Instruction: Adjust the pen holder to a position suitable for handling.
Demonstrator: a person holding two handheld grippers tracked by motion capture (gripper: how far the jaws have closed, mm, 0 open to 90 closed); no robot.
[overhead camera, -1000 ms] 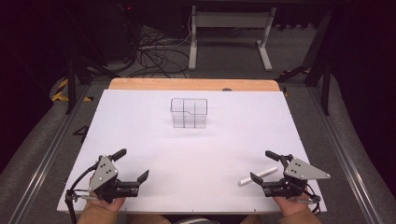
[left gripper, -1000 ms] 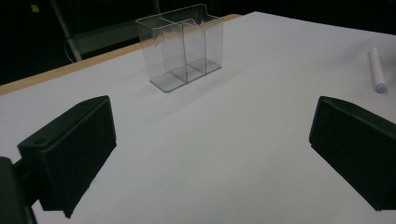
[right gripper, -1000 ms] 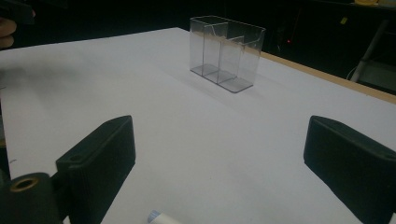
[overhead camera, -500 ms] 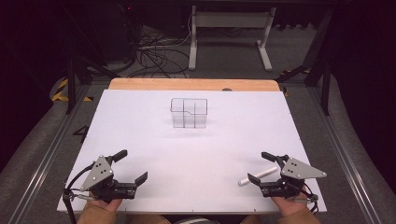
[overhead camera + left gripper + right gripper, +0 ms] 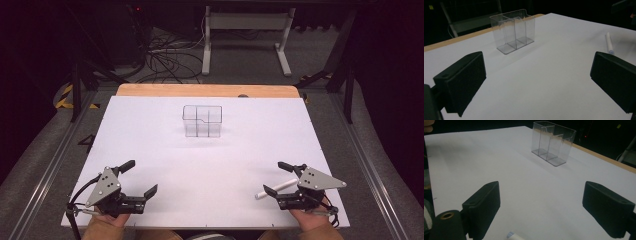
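- Resting low at near-left corner of white surface (image 5: 210, 155): left gripper (image 5: 131, 178), jaws wide, nothing between them.
- Right gripper (image 5: 276, 178) at near-right corner, jaws wide, empty.
- White cylinder (image 5: 276, 189) lies flat on surface just beside right gripper, under its jaw line; touching or not, cannot tell.
- Clear divided container (image 5: 202, 120) upright at far centre, well apart from both grippers.
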